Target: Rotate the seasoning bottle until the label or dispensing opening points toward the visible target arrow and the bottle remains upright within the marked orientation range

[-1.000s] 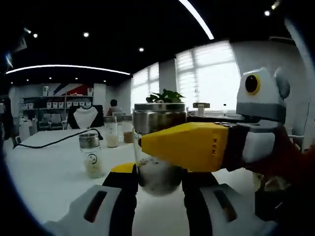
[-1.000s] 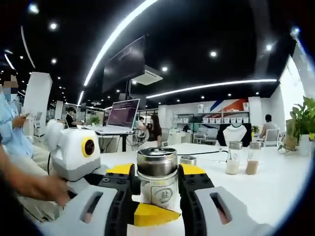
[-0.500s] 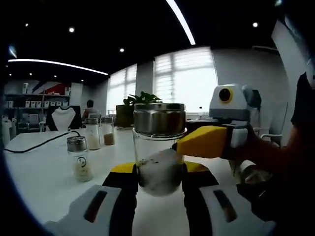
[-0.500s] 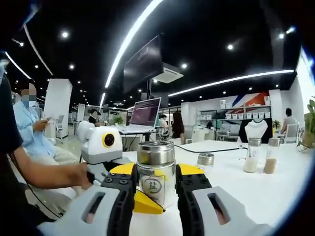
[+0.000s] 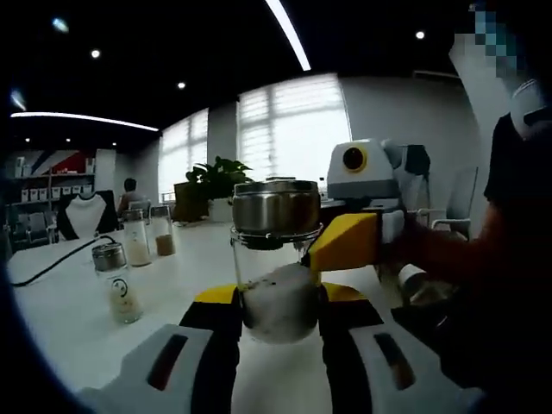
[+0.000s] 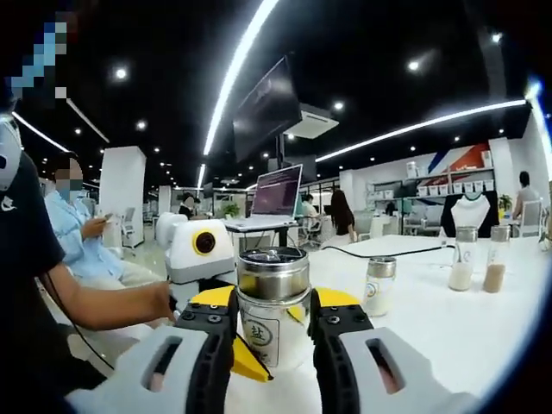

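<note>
Between the jaws of the right gripper (image 6: 272, 332) stands the seasoning bottle (image 6: 272, 304), clamped at its glass body and upright on the white table (image 6: 448, 323). From the other side the left gripper (image 5: 278, 312) also closes on it, so both hands are equally near. Its long axis is vertical, steel cap (image 5: 276, 207) uppermost. White granules fill the lower glass. A square label (image 6: 255, 332) with a dark character faces the right gripper view, slightly left of centre. No target arrow can be made out.

Both views sit low and close, facing each other across the shared seasoning bottle (image 5: 278, 259).
</note>
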A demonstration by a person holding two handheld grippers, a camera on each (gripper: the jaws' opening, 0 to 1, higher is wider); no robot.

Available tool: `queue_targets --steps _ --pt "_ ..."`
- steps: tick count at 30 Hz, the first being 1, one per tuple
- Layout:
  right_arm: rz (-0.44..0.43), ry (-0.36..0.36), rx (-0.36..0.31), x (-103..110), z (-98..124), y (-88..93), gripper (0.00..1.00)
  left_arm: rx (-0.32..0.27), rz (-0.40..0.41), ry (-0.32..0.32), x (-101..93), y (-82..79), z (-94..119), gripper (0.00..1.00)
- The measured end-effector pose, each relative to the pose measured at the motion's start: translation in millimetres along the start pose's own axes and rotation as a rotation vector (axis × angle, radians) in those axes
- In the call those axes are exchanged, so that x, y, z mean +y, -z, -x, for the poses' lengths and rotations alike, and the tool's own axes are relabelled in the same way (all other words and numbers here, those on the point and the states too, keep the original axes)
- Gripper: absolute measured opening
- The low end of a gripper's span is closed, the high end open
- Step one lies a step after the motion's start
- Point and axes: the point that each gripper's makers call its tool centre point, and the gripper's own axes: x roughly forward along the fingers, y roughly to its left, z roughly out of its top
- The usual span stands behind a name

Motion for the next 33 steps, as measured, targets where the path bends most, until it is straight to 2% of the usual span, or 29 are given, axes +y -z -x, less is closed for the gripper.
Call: queue_targets --steps 4,7,9,11,17,26,30,33 --pt "-0.012 0.061 -0.026 -6.5 -2.1 -5.0 0.3 -0.022 0.019 -0.024 3.3 -3.8 -4.0 0.38" --pt "-0.008 0.113 -0.045 -13.6 -2.7 -7.5 0.3 -0.038 0.012 -0.068 8.1 -5.7 -8.3 0.39" --pt "0.054 0.196 0.003 -22.1 -3.0 -3.9 0.3 -0.008 -0.01 -0.13 17.7 -0.4 -10.8 0.39" --pt "0.074 0.233 0.016 -25.7 -4.8 -2.4 0.3 0.024 -0.054 -0.188 23.6 4.2 -14.1 0.39" --pt "0.033 0.317 -0.027 -41.0 -4.4 -3.8 0.3 0.031 -0.052 -0.278 32.5 5.0 -16.5 0.39" --pt "0.039 0.428 -0.045 -53.2 -4.3 -0.6 0.3 -0.009 0.059 -0.337 38.8 6.7 -18.1 0.37" --pt "0.052 0.459 -0.061 -52.3 -6.3 -2.5 0.3 -0.022 0.061 -0.382 42.2 3.8 -17.5 0.37" --pt "0.059 0.451 -0.056 -51.7 -7.0 -4.5 0.3 -0.023 0.06 -0.383 41.5 2.2 -15.1 0.37"
